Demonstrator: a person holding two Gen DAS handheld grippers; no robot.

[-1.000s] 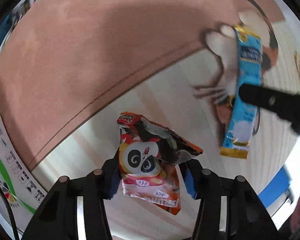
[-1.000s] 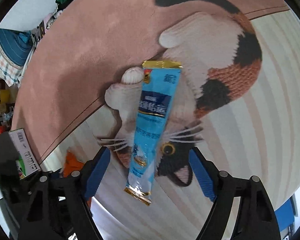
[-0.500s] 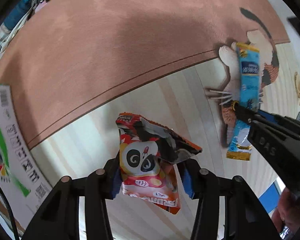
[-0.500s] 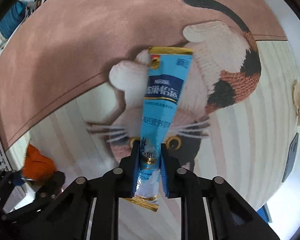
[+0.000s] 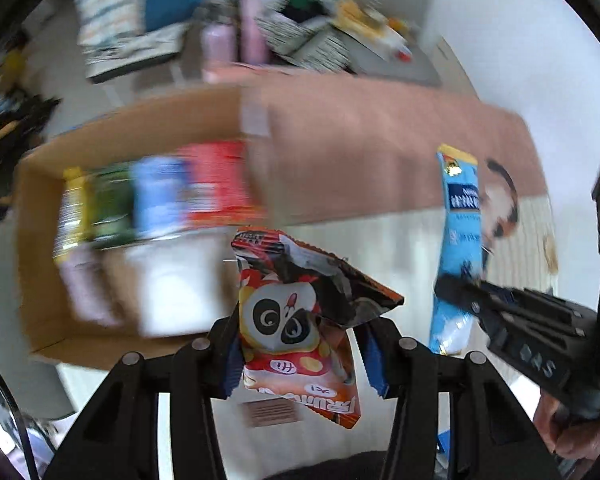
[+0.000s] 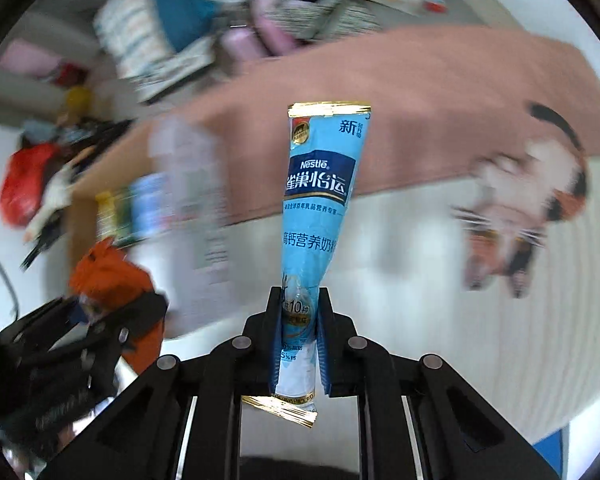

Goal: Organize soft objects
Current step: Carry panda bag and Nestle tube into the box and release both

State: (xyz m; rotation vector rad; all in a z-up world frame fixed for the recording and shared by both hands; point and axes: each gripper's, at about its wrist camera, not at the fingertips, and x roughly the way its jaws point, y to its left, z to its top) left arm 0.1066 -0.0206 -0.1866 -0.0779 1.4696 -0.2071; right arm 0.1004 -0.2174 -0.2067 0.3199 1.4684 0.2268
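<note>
My left gripper (image 5: 302, 344) is shut on an orange panda snack bag (image 5: 296, 316) and holds it in the air. My right gripper (image 6: 299, 312) is shut on the lower end of a long blue Nestle sachet (image 6: 320, 192), which stands upright above the rug. The sachet (image 5: 458, 240) and the right gripper (image 5: 472, 304) also show at the right of the left wrist view. The snack bag (image 6: 108, 276) and left gripper show at the lower left of the right wrist view. An open cardboard box (image 5: 40, 184) with several packets inside lies ahead to the left, blurred.
A pink and cream striped rug (image 6: 420, 80) with a calico cat picture (image 6: 520, 216) lies below. Clutter of clothes, bottles and boxes (image 5: 260, 28) stands beyond the rug's far edge. The box also shows blurred in the right wrist view (image 6: 84, 200).
Both grippers have lifted and tilted up with their packets. The right gripper closed on the sachet and raised it off the cat rug. The cardboard box has come into view.
</note>
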